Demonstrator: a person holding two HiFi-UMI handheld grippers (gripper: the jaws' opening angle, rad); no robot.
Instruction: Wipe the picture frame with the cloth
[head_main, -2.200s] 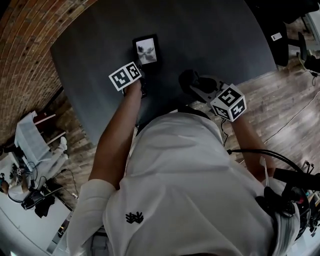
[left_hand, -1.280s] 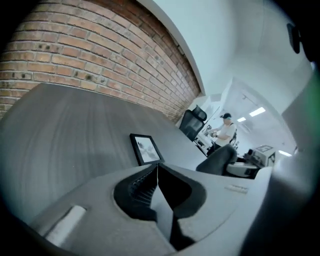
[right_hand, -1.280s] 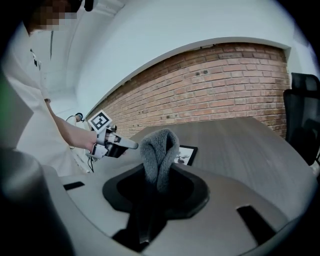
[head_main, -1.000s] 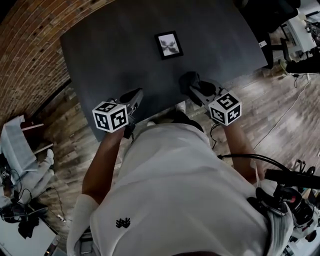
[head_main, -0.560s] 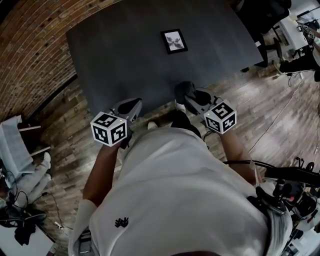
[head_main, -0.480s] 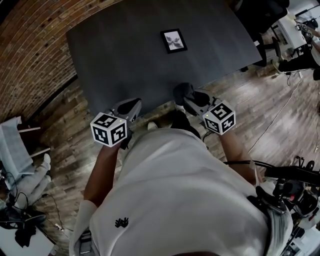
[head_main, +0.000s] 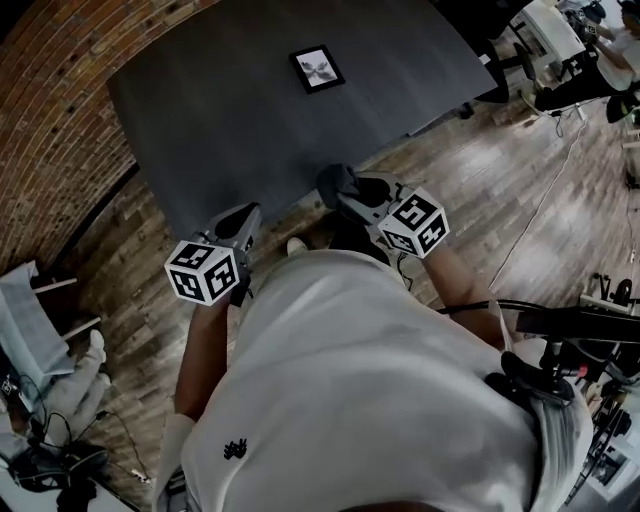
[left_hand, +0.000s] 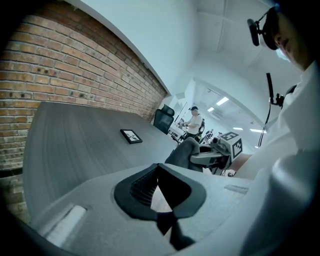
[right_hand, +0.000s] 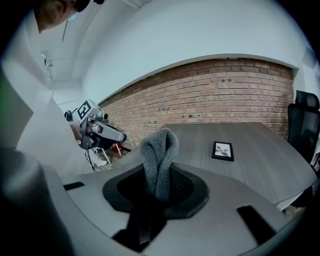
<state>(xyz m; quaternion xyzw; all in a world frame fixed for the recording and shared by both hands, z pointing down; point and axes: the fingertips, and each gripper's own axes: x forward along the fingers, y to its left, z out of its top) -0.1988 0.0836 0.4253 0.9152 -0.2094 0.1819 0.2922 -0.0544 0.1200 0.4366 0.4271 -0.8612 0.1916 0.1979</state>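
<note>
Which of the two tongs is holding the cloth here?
The right tongs: a grey fleecy cloth is pinched between its jaws. The left tongs are shut with nothing between them.

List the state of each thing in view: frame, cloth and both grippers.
picture frame: lying flat, face up on the table, neither gripper touching it.
cloth: bunched, clamped between the right gripper's fingers, clear of the frame.
right gripper: shut on the cloth, by the table's near edge.
left gripper: shut, empty.
</note>
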